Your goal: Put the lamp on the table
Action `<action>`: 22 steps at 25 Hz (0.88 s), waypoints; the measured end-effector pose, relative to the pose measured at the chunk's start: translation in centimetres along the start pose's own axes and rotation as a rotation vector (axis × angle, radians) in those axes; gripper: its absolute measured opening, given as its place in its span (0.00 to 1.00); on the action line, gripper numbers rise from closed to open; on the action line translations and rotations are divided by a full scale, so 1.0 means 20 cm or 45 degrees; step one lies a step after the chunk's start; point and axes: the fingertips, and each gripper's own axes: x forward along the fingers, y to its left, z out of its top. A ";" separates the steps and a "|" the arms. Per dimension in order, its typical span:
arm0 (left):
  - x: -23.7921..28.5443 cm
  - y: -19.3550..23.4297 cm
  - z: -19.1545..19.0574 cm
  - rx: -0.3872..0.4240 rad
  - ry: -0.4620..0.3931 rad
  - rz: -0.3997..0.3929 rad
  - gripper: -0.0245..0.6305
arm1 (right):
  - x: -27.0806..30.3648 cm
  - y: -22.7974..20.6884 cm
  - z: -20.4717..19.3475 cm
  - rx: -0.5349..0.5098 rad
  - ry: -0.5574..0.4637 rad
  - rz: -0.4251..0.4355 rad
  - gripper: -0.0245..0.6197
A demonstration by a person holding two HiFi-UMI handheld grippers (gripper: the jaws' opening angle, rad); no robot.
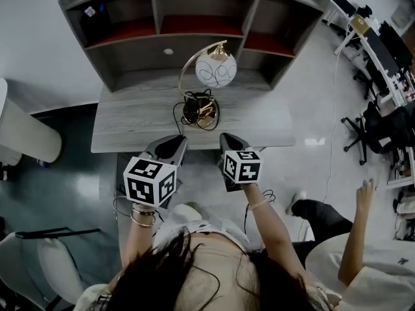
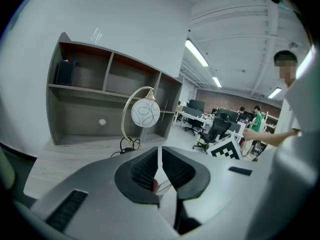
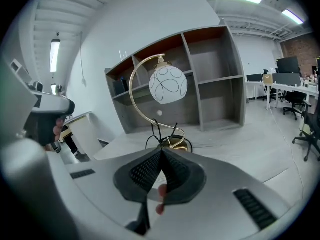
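Grey wooden desk with shelf hutch [image 1: 123, 125] is filling the head view's upper centre. Gold arc lamp with white globe shade [image 1: 215, 70] is standing mid-desk. Left gripper [image 1: 172, 144] and right gripper [image 1: 228, 142] are hovering below it, jaws pressed together, empty. Only the left gripper view is showing a green-shirted person [image 2: 256, 123] at far right.

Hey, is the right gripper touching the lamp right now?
Apart. The head view shows bare desk between the right gripper and the lamp.

Reaching up from the lower centre, the left gripper [image 1: 174, 141] and right gripper [image 1: 228, 140] sit side by side at mid-frame (each with jaws pressed together).
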 end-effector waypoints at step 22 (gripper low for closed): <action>-0.10 -0.53 -0.18 -0.016 -0.012 0.048 0.09 | -0.55 -0.10 -0.12 -0.109 -0.048 -0.001 0.07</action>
